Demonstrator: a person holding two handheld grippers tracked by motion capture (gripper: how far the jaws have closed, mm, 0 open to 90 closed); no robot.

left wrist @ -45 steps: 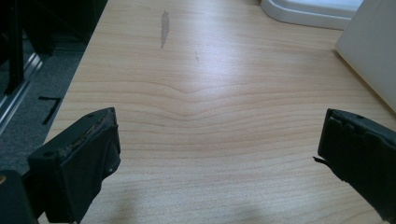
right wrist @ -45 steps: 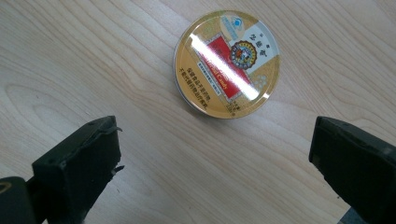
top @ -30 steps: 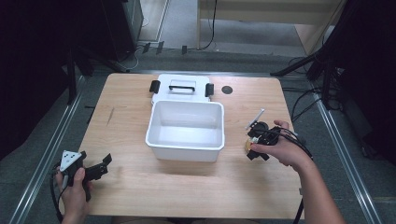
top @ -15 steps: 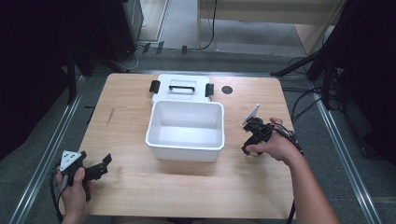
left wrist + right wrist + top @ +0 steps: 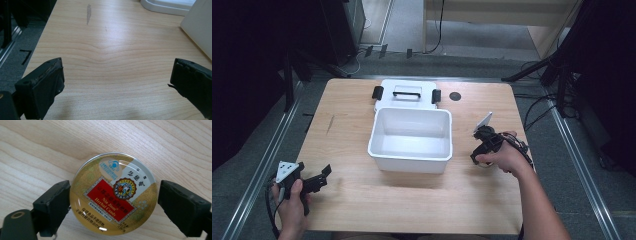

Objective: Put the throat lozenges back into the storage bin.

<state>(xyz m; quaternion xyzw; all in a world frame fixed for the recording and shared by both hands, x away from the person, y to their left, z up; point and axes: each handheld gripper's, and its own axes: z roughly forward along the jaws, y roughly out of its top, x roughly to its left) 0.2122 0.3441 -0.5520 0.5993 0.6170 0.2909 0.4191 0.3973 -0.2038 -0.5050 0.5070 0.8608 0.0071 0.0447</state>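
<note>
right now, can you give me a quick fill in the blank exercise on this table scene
1. The round gold candy tin lies between the right tongs, whose jaws are ____.
2. The white rectangular plastic bin holds ____.
3. The white lid with a black handle lies flat just ____ the bin.
4. The left tongs hover over bare ____ tabletop.

Missing words: open; nothing; behind; wooden

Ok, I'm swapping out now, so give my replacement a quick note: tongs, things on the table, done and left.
Left tongs: open, holding nothing, low over the table's near-left corner.
Right tongs: jaws straddle the round Nin Jiom herbal candy tin lying flat on the wood right of the bin; one jaw looks in contact, the other shows a gap, so not yet clamped.
White bin: centre, empty. Its lid lies behind it.
Done: nothing binned. Left: probably close, lift, drop the tin in.
</note>
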